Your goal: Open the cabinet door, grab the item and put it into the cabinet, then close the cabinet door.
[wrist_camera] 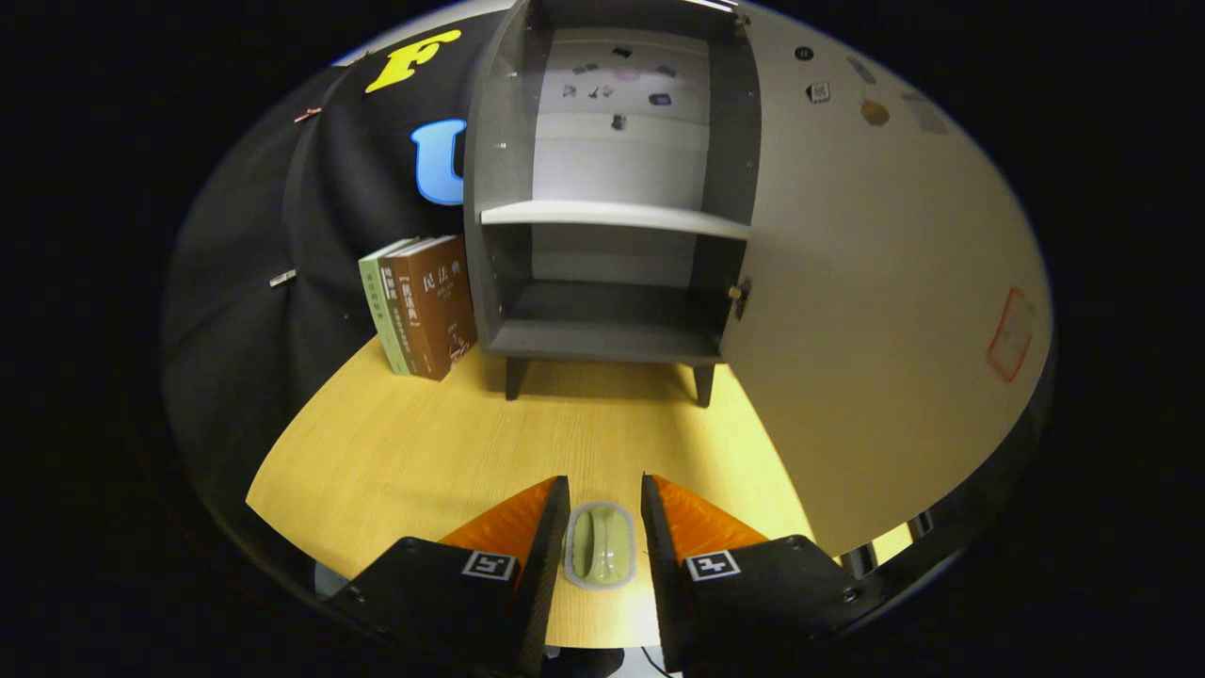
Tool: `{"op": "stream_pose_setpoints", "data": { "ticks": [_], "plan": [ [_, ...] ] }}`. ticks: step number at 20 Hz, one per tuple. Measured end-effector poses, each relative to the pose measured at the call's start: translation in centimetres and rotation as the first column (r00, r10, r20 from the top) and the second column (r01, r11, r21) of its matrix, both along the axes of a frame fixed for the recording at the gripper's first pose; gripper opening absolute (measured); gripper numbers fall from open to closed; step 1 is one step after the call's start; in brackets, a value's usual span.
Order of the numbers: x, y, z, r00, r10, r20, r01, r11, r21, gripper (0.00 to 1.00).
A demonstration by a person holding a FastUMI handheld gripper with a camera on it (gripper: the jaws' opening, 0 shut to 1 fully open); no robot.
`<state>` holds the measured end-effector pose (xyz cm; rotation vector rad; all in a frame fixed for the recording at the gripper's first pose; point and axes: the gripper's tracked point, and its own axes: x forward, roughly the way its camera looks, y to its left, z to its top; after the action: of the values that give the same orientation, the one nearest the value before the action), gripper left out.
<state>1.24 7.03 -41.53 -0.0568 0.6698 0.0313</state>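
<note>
One small pale green item (pixel 600 544) with a grey rim lies on the wooden table (pixel 424 452), low in the centre of the frame, directly between the two fingers of the gripper (pixel 605 513). The fingers stand apart, one on each side of the item, with a thin gap visible on both sides, so they grip nothing. Beyond them, in the upper centre, stands one grey cabinet (pixel 602 339) on short legs, with one shelf (pixel 612 217) inside. Its single door (pixel 875 311) hangs wide open, filling the right of the frame. Two books (pixel 424 306) stand upright left of the cabinet.
</note>
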Motion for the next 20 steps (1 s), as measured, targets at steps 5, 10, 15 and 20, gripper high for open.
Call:
{"op": "stream_pose_setpoints", "data": {
  "ticks": [5, 10, 15, 20],
  "plan": [
    [0.8, -0.8, -7.1, 0.990, 0.006, -0.142, -0.006, 1.000, 0.004, 0.51],
    [0.3, -0.7, -12.8, 0.962, 0.011, -0.273, -0.002, 0.999, 0.034, 0.46],
    [-0.1, -0.6, -15.4, 0.944, 0.018, -0.329, -0.010, 1.000, 0.026, 0.44],
    [0.5, -1.1, -16.4, 0.944, -0.001, -0.329, -0.003, 1.000, -0.013, 0.43]
  ]
}}
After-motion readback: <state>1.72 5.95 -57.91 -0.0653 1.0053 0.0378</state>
